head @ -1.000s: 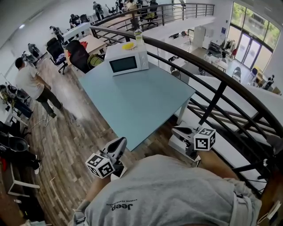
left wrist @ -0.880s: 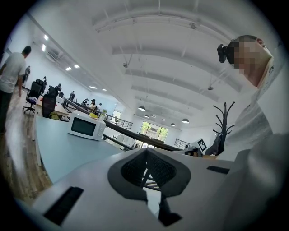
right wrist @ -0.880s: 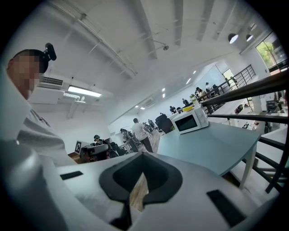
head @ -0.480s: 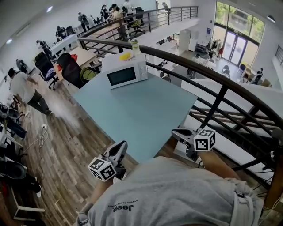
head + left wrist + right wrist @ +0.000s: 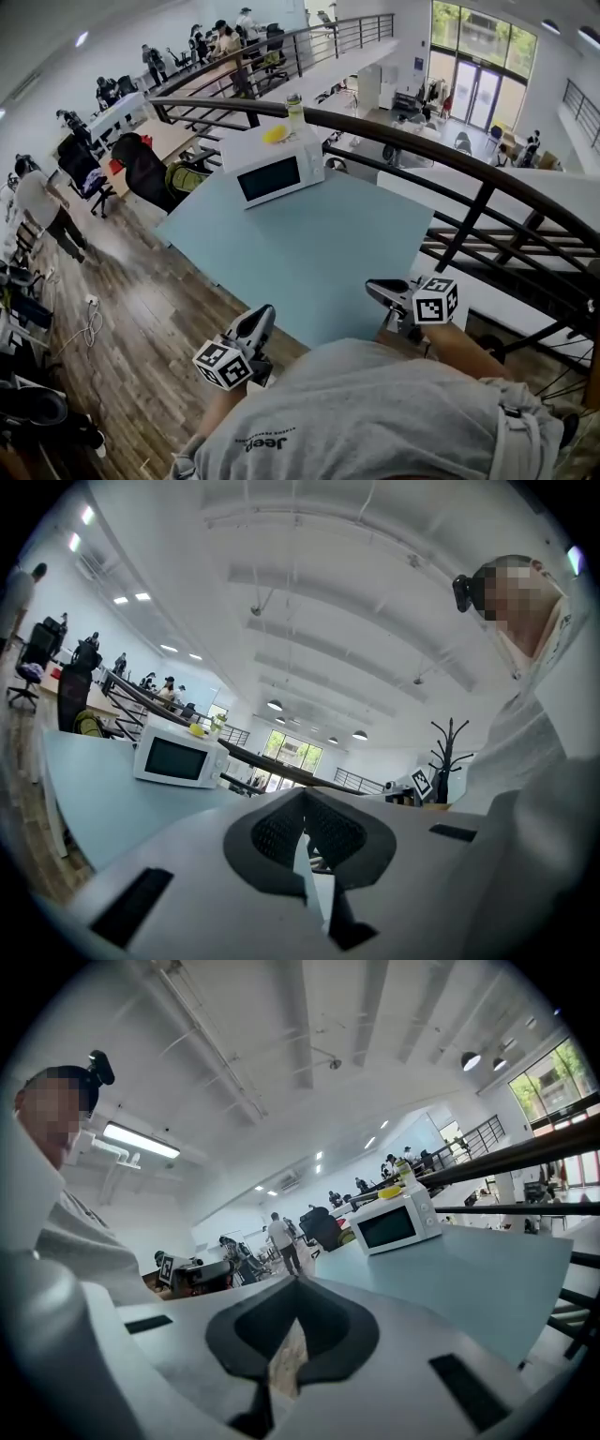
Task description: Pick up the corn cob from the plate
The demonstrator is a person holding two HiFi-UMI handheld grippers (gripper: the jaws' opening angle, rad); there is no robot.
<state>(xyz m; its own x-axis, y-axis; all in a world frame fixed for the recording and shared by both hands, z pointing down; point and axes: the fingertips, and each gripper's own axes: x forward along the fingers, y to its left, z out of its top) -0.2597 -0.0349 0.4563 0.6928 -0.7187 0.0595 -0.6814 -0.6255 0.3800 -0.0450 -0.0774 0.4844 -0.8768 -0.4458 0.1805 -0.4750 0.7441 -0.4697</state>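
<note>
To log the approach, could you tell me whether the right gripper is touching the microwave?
Apart. The head view shows the right gripper at the near edge, bare tabletop lying between it and the microwave.

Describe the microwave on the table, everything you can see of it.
The microwave is a white box with a dark window in its shut door and a narrow control strip beside it. It stands upright at the far end of the pale blue table, front toward the person. A yellow thing and a clear bottle sit on its top.

Microwave point(image 5: 278, 173) stands on the table's point(image 5: 309, 262) far end (railing point(image 5: 422, 150) behind).
</note>
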